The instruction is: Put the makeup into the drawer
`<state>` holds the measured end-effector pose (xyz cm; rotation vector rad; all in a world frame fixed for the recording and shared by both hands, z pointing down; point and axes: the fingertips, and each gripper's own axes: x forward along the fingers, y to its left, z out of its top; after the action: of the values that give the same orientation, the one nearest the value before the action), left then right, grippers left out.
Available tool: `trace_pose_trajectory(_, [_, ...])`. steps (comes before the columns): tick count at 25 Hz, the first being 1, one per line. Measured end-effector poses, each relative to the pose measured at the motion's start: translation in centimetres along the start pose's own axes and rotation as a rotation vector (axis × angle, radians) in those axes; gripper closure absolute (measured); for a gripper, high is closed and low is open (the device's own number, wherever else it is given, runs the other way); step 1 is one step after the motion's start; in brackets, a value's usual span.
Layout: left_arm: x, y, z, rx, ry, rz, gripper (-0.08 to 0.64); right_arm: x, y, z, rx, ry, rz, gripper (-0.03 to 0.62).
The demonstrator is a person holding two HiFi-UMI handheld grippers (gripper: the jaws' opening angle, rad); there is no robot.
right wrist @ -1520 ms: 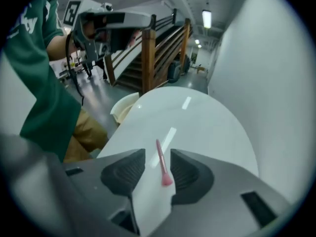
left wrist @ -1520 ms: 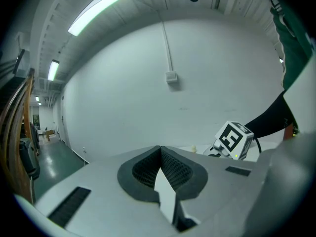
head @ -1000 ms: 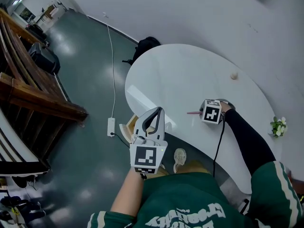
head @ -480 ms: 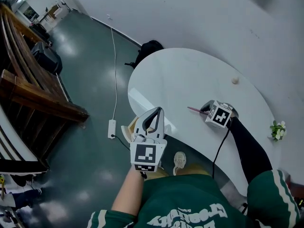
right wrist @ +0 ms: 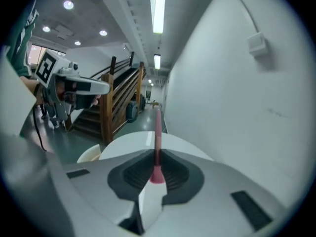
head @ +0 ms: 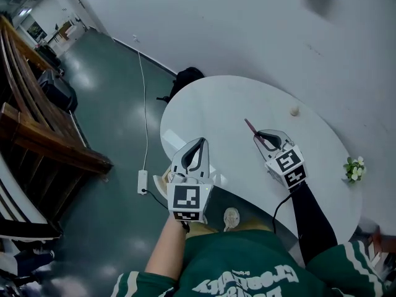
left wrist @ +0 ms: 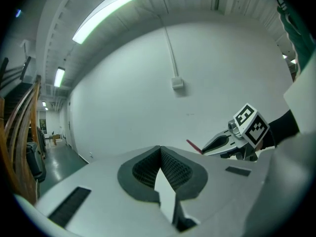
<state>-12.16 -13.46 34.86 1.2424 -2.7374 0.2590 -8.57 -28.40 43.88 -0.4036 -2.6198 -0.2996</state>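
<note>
makeup pencil (right wrist: 156, 135) juts forward, lengthwise along right gripper (head: 258, 136).

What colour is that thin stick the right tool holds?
The makeup stick is pink, redder toward its tip; the right gripper view shows it best.

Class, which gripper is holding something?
The right gripper: its jaws have just been closing and clamp a thin pink makeup stick; the left gripper is shut, empty.

The left gripper (head: 199, 143) and right gripper (head: 258, 135) are pale grey shells with dark ribbed pads, each carrying a black-and-white marker cube (head: 187, 202). A black cable (head: 276, 210) leaves the right one. The shirt (head: 247, 257) is green with white print; one sleeve (head: 312, 218) is black.
</note>
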Motion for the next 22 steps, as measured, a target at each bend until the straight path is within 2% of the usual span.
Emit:
trace_pose_trajectory(4, [0.4, -0.5, 0.8, 0.006, -0.016, -0.006, 0.561, -2.7, -0.4, 2.8, 0.084, -0.129, -0.088, 0.543])
trace_pose_trajectory(7, [0.6, -0.8, 1.4, 0.003, -0.029, 0.0, 0.561, -4.2, -0.9, 3.9, 0.146, -0.199, -0.109, 0.543])
trace_pose_trajectory(13, [0.4, -0.2, 2.0, -0.006, -0.059, 0.025, 0.56, -7.5, -1.6, 7.1, 0.145, -0.389, -0.222, 0.543])
trace_pose_trajectory(22, [-1.6, 1.8, 1.0, -0.012, -0.059, 0.083, 0.561, -5.4, 1.3, 6.8, 0.129, -0.373, -0.166, 0.543])
